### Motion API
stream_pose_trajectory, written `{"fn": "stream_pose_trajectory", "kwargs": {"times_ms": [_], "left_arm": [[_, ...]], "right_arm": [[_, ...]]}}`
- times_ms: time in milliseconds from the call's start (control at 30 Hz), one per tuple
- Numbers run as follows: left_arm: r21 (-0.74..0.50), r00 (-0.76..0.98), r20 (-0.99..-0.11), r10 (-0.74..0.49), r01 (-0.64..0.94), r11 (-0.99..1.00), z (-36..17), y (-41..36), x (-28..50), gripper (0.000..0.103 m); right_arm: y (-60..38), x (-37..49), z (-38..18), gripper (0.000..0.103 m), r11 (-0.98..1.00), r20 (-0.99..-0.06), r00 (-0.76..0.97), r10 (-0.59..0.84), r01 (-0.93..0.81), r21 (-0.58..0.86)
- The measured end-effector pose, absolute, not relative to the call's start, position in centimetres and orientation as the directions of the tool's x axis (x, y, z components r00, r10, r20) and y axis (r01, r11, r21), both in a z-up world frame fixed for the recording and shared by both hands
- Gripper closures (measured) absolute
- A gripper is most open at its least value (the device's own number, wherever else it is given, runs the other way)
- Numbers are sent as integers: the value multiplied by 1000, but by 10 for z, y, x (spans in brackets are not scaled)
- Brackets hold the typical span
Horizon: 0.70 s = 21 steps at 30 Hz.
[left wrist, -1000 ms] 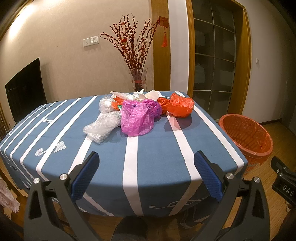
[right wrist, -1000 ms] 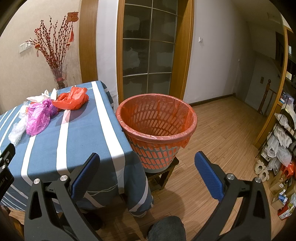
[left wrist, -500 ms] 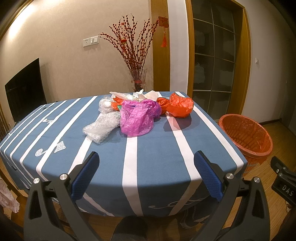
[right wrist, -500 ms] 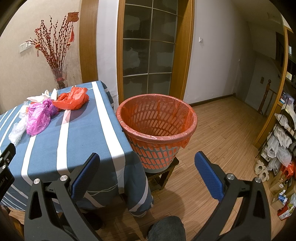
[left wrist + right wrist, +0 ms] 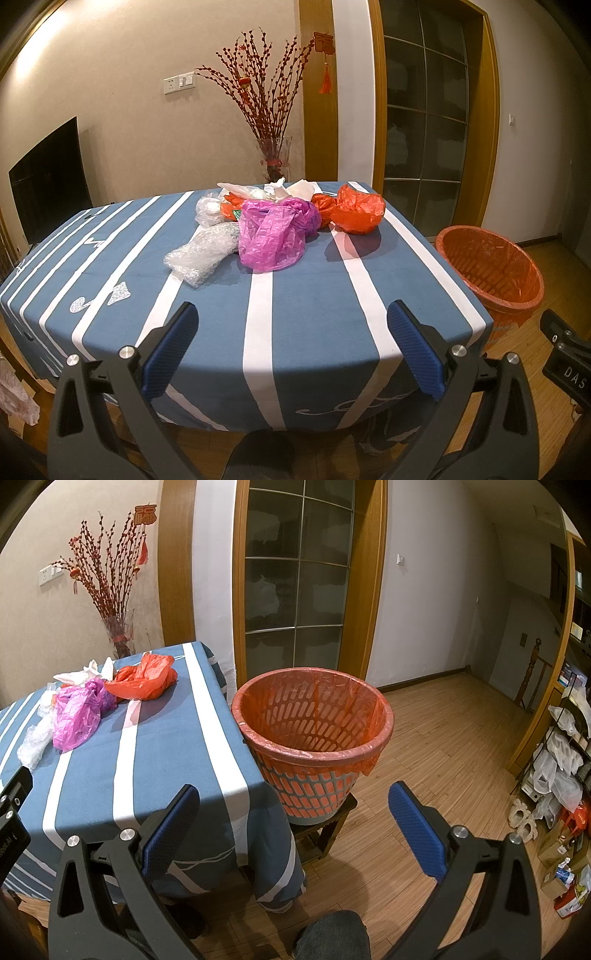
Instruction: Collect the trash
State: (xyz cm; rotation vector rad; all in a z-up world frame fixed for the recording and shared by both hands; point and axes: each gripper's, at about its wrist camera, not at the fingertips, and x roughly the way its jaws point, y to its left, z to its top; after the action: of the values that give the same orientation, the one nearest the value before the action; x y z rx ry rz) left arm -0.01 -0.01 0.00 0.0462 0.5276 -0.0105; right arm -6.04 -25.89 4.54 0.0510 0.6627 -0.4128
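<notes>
Trash [image 5: 273, 225] lies heaped toward the far side of the table [image 5: 306, 306], which is covered in a blue cloth with white stripes. The heap is a pink bag [image 5: 271, 236] at the front, a red bag [image 5: 354, 214] just to its right, a crumpled clear bag [image 5: 201, 254] to its left, and some white paper [image 5: 291, 188] behind. The pieces touch or overlap one another.

All of it looks very light, soft and loosely crumpled. Thin plastic of this kind would likely collapse under a pinch and could slip or trail, and lifting one piece may drag a neighbour along. A sound place to take hold seems to be a raised fold or a bunched knot, such as the puffed top of the pink bag, not a flat edge lying on the cloth.

The bin [image 5: 312, 734], lined with a red bag, stands on a low stool beside the table's right edge and looks empty, so nothing appears collected yet.

The left gripper [image 5: 293, 350] hovers at the near edge of the table, well apart from the heap, its blue-padded jaws spread wide with nothing between them. The right gripper [image 5: 293, 830] is likewise spread wide and empty, aimed at the bin from short of it, touching nothing.
</notes>
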Motion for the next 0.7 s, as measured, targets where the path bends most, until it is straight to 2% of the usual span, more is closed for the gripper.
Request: {"fn": "stream_pose_trajectory", "kwargs": {"times_ms": [700], "left_arm": [[43, 863, -505, 3, 22, 999, 0, 0, 0, 4]], "right_arm": [[-259, -60, 44, 2, 918, -608, 710, -355, 388, -83]]}}
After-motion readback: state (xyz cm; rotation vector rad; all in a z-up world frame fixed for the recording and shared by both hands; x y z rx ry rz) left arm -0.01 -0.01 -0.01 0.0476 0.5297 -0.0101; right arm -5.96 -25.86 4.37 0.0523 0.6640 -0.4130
